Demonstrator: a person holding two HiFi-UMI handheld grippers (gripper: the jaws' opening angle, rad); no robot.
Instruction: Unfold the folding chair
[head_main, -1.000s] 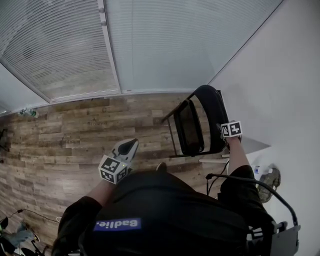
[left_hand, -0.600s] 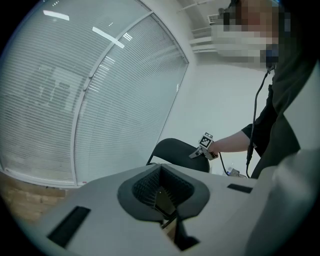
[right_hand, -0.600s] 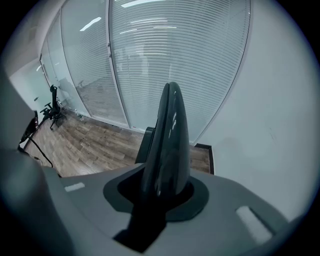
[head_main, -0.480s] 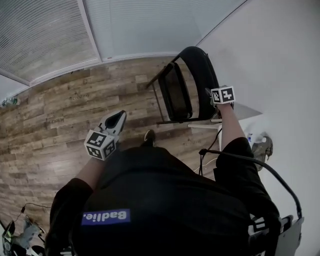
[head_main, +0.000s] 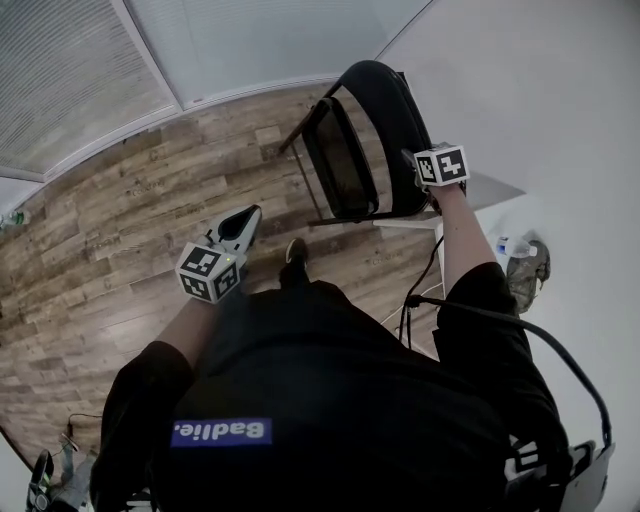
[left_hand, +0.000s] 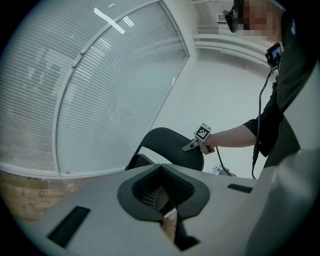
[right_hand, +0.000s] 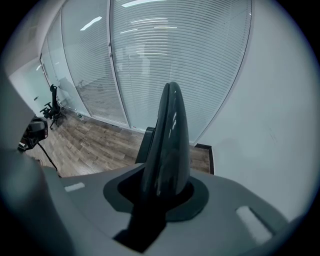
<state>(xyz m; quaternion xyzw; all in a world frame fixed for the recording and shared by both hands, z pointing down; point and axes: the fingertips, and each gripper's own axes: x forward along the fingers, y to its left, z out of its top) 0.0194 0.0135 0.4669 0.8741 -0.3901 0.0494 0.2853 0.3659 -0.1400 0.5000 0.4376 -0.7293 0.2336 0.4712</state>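
Right gripper clamped on the folding chair's backrest, left gripper shut and empty

The folding chair (head_main: 345, 170) stands on the wooden floor (head_main: 120, 220) close to the white wall (head_main: 540, 100), its dark seat (head_main: 338, 160) tipped up beside the backrest (head_main: 395, 105). The right gripper (head_main: 412, 163) reaches down onto the top edge of the backrest, and in its own view the curved black edge sits squeezed between the jaws. The left gripper (head_main: 248, 218) hangs over the bare floor, well apart from the chair, pointing toward it; its jaws are pressed together with nothing between them. Window blinds (head_main: 60, 70) run along the far side of the room.
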